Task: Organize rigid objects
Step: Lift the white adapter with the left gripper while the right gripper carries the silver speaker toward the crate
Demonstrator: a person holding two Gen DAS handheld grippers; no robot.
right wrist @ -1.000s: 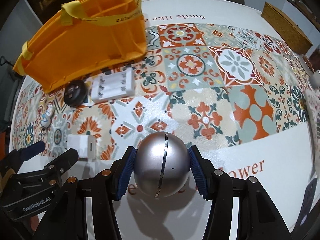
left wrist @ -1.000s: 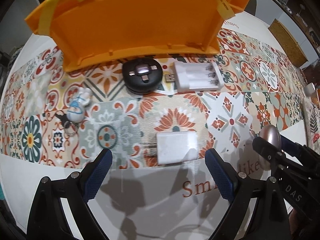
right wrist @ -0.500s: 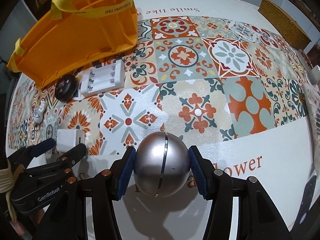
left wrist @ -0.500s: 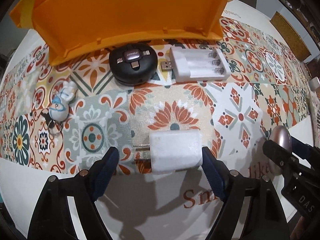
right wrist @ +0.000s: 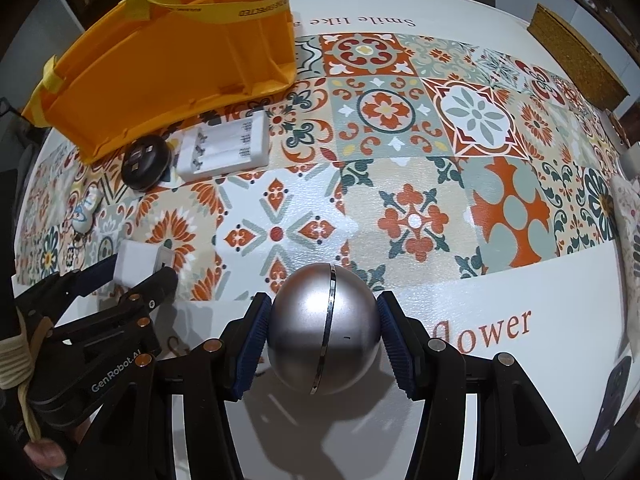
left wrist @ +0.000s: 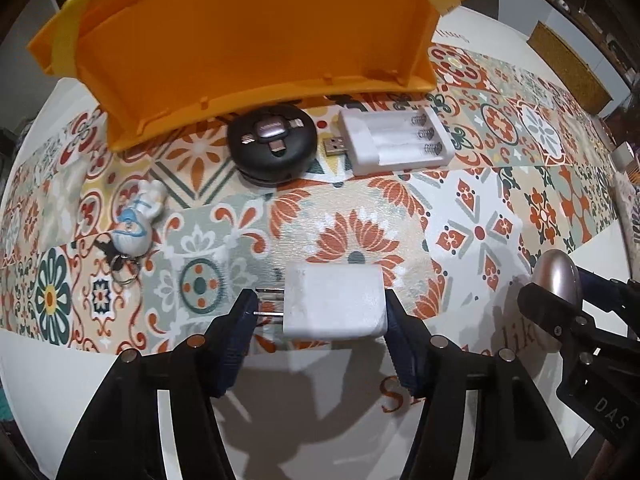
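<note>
two grippers at work over the patterned mat (left wrist: pixel 472 216), both pointed steeply down. left gripper (left wrist: pixel 318 312) closing round the white charger (left wrist: pixel 334 300), which lay flat at the mat's near edge; right pad already against its side, left pad at the plug prongs, so likely not yet a firm hold, judged from the left wrist view. jaws set across the charger's length, prongs included, probably because it lay that way. right gripper (right wrist: pixel 320 332) clamped on the silver ball (right wrist: pixel 324 328), pads pressed at its widest, either side of the seam, a sensible hold for a round, slippery thing. stood open behind: orange bag (left wrist: pixel 248 40), likely where the items belong. lined up just in front of the bag: black cable reel (left wrist: pixel 272 148) and white battery holder (left wrist: pixel 396 140), slots empty, usb plug toward the reel. left alone farther left: small figure keyring (left wrist: pixel 136 220). readable on the cloth: "smile like", upside down, and "lower", part of a longer word; on the bag strap (right wrist: pixel 260 6) "expected"; on the left gripper body "genrobot.ai"; on the right one "das".
</note>
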